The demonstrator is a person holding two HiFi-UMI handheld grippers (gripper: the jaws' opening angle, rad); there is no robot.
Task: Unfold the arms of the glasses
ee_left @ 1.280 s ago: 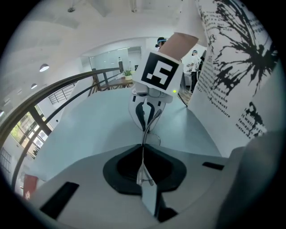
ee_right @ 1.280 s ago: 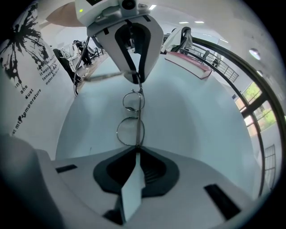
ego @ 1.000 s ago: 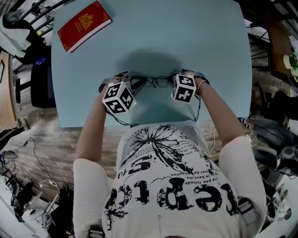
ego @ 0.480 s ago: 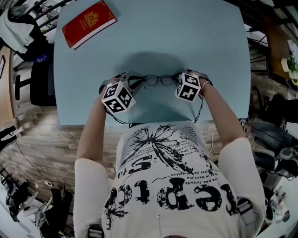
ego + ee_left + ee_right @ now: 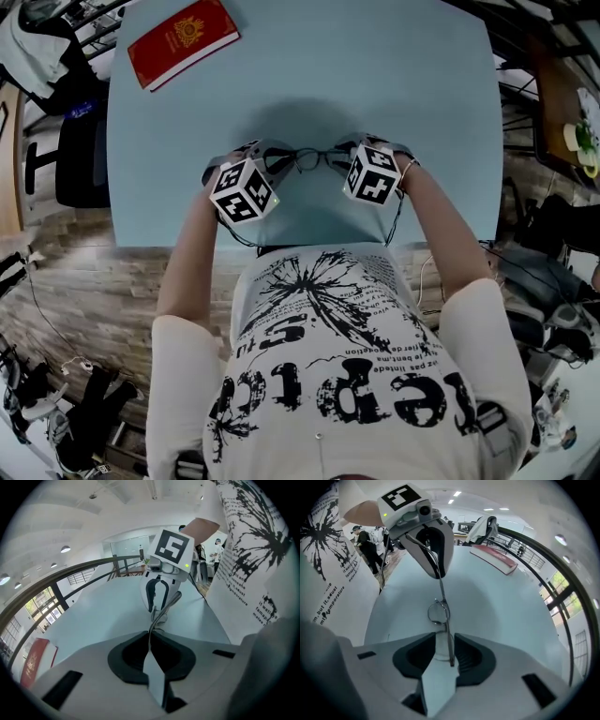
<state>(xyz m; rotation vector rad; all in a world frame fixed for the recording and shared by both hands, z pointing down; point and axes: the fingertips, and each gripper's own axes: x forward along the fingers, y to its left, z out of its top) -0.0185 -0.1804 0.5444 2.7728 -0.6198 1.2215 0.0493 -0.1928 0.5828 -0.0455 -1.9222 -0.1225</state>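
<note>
red book point(image 5: 183, 42): upper left of the head view on the blue table point(image 5: 412, 84), well apart from my work.
left gripper point(image 5: 148, 633): left of centre in the head view. Its jaws are closed together, pinching 1 end of the glasses, and thin metal runs out of the pinch toward the upper middle of its own view.
glasses point(image 5: 314, 159): middle of the head view, strung between my 2 grippers, long axis running across the frame. I cannot tell whether they touch the table.
temple arm point(image 5: 450, 654): lies lengthwise down the slot of the right jaws, close against the right-hand pad, with 1 lens point(image 5: 438, 612) just beyond the tips.
right gripper point(image 5: 444, 637): right of centre in the head view. Its jaws are opening wide, with the arm between them but unpressed.
coming move: I judge the right gripper nearer this arm. The arm runs in line with the jaws, so swinging it out needs a sideways sweep.
</note>
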